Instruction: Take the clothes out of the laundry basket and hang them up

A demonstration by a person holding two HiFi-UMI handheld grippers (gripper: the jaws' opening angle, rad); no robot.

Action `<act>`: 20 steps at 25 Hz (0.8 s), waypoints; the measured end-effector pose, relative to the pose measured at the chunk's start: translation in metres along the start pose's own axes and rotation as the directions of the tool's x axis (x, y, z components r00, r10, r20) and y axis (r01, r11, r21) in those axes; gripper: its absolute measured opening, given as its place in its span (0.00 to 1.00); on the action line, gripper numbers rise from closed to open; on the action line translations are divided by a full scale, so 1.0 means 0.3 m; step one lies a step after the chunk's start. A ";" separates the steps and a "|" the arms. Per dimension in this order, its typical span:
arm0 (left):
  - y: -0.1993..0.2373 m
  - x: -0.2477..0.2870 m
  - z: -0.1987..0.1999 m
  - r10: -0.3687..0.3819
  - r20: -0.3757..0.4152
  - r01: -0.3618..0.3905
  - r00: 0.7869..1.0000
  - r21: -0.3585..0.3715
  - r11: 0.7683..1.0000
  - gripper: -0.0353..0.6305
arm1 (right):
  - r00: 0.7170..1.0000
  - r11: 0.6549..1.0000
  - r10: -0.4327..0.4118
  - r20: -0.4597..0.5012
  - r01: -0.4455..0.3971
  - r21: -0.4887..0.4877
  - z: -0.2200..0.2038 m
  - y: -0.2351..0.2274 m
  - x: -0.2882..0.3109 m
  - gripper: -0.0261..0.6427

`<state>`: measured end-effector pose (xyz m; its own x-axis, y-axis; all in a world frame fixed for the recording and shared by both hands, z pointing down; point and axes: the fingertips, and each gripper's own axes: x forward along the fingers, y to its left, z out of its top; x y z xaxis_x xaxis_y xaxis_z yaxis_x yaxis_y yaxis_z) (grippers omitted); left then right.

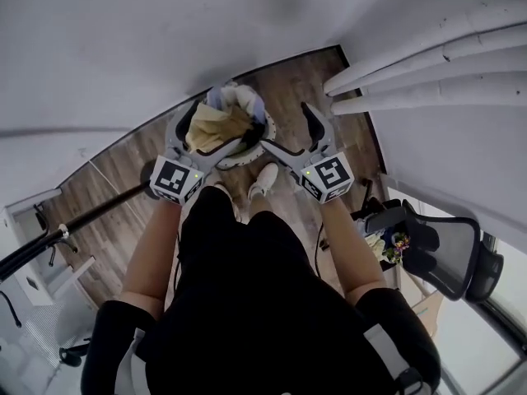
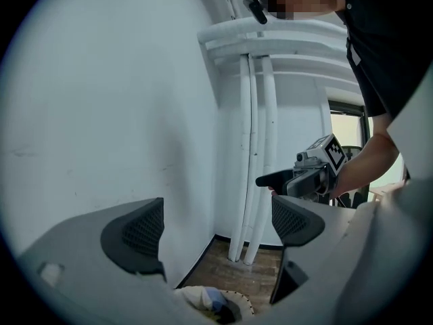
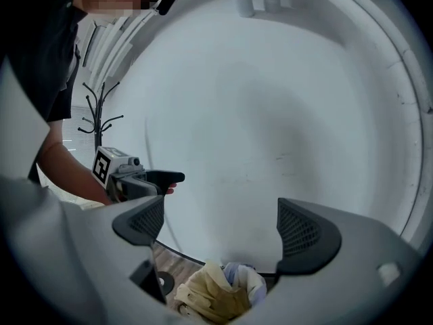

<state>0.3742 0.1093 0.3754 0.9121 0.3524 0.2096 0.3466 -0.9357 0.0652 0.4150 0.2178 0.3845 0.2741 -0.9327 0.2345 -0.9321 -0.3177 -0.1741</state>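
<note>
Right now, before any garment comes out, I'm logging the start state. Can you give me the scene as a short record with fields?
left gripper: open, empty, held over the laundry basket
right gripper: open, empty, also over the basket
basket position: on the wooden floor, by the white wall
basket contents: beige garment on top, pale blue and white garment beside it
progress: no garment gripped yet
nearby: white pipes, office chair
</note>
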 end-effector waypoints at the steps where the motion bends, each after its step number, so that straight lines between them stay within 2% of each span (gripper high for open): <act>1: 0.022 0.020 -0.035 0.003 -0.021 -0.003 1.000 -0.001 1.000 0.80 | 1.000 1.000 0.001 -0.010 -0.001 0.010 -0.028 -0.025 0.020 0.80; 8: 0.206 0.179 -0.337 -0.019 -0.132 0.020 0.991 0.003 1.000 0.80 | 0.996 0.998 0.021 -0.092 -0.016 0.053 -0.289 -0.169 0.211 0.77; 11: 0.286 0.241 -0.513 -0.023 -0.179 0.018 0.984 -0.028 0.999 0.80 | 0.991 0.998 0.026 -0.133 -0.017 0.065 -0.436 -0.207 0.308 0.76; 20: 0.452 0.363 -0.970 -0.048 -0.277 0.026 0.960 -0.083 0.996 0.79 | 0.977 0.995 -0.047 -0.208 0.065 0.081 -0.832 -0.318 0.547 0.72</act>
<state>0.4566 0.0169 0.6908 0.7981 0.3795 0.4680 0.3507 -0.9242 0.1513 0.4897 0.1378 0.6782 0.2623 -0.8607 0.4362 -0.8898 -0.3907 -0.2358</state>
